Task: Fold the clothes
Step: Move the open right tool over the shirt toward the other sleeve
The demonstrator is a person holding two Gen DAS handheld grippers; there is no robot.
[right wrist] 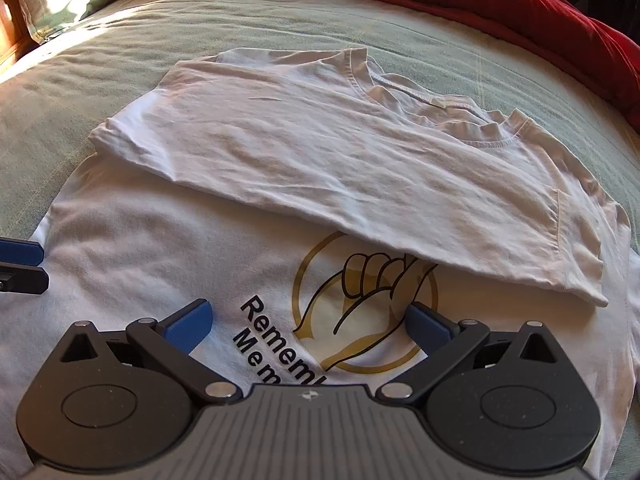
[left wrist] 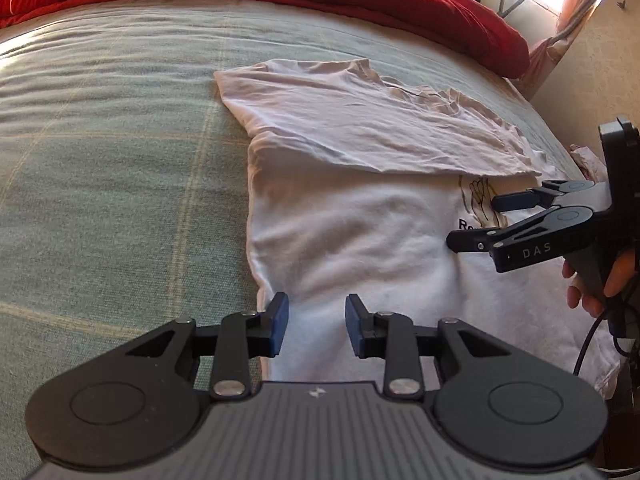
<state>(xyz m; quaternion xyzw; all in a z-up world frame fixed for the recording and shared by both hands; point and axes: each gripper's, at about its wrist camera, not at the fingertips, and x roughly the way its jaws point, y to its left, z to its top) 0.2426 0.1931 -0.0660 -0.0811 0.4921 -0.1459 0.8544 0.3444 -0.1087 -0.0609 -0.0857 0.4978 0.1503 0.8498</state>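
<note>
**While my jaws hang empty, a half-folded T-shirt lies on the bed**

While I hover over a white T-shirt [right wrist: 248, 132], both of my grippers are empty. It lies flat on a pale green checked bedspread [left wrist: 112, 152]. Its long axis runs from the hem nearest me to the collar [right wrist: 400, 80], which points away toward a red duvet [left wrist: 400, 4] heaped beyond the shirt. One side has been folded across the chest, and that flap's edge runs slantwise. It half covers a gold circle print [right wrist: 360, 320] of a fist, with black lettering beside it.

My left gripper [left wrist: 316, 322] hangs above the shirt's left edge near the hem, blue pads a little apart, nothing between them. My right gripper [right wrist: 308, 322] hangs over the print, jaws spread wide and empty. From the left camera it reaches in over the shirt's right side, held by a hand [left wrist: 592, 280].
</note>
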